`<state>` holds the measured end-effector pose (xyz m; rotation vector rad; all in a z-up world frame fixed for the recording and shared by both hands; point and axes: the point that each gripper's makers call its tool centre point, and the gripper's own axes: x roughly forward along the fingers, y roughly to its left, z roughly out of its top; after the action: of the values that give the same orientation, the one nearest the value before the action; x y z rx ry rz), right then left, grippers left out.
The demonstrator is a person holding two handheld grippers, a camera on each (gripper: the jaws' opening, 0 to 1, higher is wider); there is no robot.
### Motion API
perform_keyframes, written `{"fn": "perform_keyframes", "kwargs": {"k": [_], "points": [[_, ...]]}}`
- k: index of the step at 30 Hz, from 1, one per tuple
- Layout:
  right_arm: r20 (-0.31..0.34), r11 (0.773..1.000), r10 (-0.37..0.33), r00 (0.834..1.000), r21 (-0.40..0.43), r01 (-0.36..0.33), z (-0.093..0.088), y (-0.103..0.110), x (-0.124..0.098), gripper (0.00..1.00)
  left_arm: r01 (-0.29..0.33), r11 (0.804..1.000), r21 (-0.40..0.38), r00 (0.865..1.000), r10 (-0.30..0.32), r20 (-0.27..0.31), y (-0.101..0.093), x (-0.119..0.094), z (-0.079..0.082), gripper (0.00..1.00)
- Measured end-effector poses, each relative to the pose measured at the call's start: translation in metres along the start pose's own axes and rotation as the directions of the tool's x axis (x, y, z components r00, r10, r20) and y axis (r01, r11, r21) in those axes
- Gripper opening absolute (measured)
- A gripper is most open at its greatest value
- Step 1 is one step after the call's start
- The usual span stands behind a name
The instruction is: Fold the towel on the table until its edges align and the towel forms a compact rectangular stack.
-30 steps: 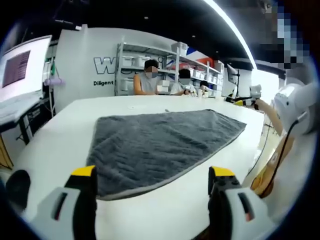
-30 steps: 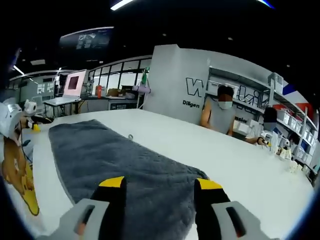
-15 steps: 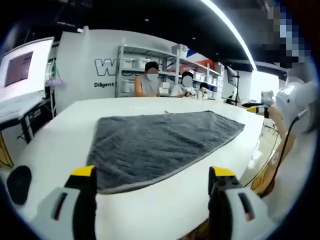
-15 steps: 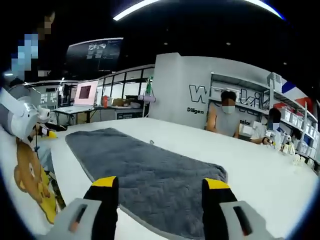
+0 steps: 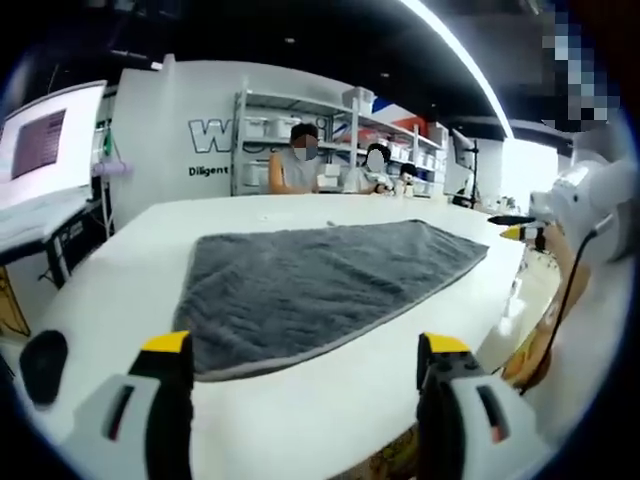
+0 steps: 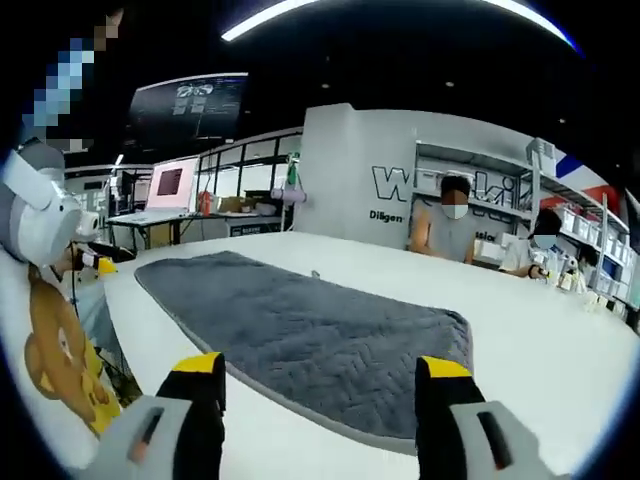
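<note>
You have drawn both grippers back and up over the last second: in the right gripper view the grey towel (image 6: 300, 335), which a second ago ran right under the jaws, now lies wholly ahead of them with a strip of white worktop (image 6: 560, 350) between its near hem and the yellow tips. The left gripper view has changed less; the towel's near corner sits a little farther from the tips than it did. The towel itself does not appear to have shifted; it lies flat and spread in a single layer, long edge running along the worktop's near side, so by my reading no fold has been made and you are lining up for the first grasp.

Your left gripper (image 5: 305, 345) has its jaws spread wide with nothing between them, and your right gripper (image 6: 322, 362) stands the same, open and empty, both hovering short of the cloth.

What you cannot judge well: the fisheye bends the hems, so whether the corners are square is unclear. The towel's thickness and any crease near its far edge are too small to make out, and the worktop's far side runs out of sight
</note>
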<state>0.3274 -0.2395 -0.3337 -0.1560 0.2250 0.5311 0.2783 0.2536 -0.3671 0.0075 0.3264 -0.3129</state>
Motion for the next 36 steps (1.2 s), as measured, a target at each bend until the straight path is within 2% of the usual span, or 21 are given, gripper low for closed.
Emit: {"fn": "perform_keyframes", "kwargs": {"k": [4, 6, 8, 11, 16, 23, 36], "points": [[-0.041, 0.998, -0.033, 0.999, 0.055, 0.036, -0.009, 0.002, -0.009, 0.85, -0.034, 0.999, 0.001, 0.999, 0.034, -0.007, 0.002, -0.002, -0.004, 0.98], [-0.048, 0.997, -0.065, 0.997, 0.049, 0.067, -0.01, 0.0, -0.011, 0.86, -0.071, 0.997, -0.013, 0.997, 0.071, 0.013, 0.004, -0.003, -0.003, 0.98], [-0.079, 0.995, -0.076, 0.994, 0.051, 0.08, -0.016, 0.0, -0.011, 0.9, -0.08, 0.997, -0.02, 0.997, 0.08, 0.021, 0.004, -0.002, -0.003, 0.98], [-0.116, 0.995, -0.062, 0.991, 0.068, 0.07, -0.025, 0.002, -0.007, 0.93, -0.086, 0.996, -0.028, 0.996, 0.087, 0.029, 0.002, 0.001, -0.001, 0.99], [-0.131, 0.995, -0.026, 0.991, 0.091, 0.038, -0.033, 0.004, 0.0, 0.96, -0.079, 0.997, -0.023, 0.997, 0.08, 0.016, -0.001, 0.009, 0.0, 0.98], [-0.162, 0.996, -0.022, 0.987, 0.081, 0.035, -0.04, 0.001, 0.008, 0.99, -0.076, 0.997, -0.016, 0.997, 0.075, -0.011, -0.006, 0.016, -0.004, 0.98], [-0.159, 0.997, -0.013, 0.987, 0.076, 0.026, -0.042, -0.002, 0.015, 0.99, -0.091, 0.996, -0.009, 0.995, 0.091, -0.039, -0.001, 0.012, -0.009, 0.98]]}}
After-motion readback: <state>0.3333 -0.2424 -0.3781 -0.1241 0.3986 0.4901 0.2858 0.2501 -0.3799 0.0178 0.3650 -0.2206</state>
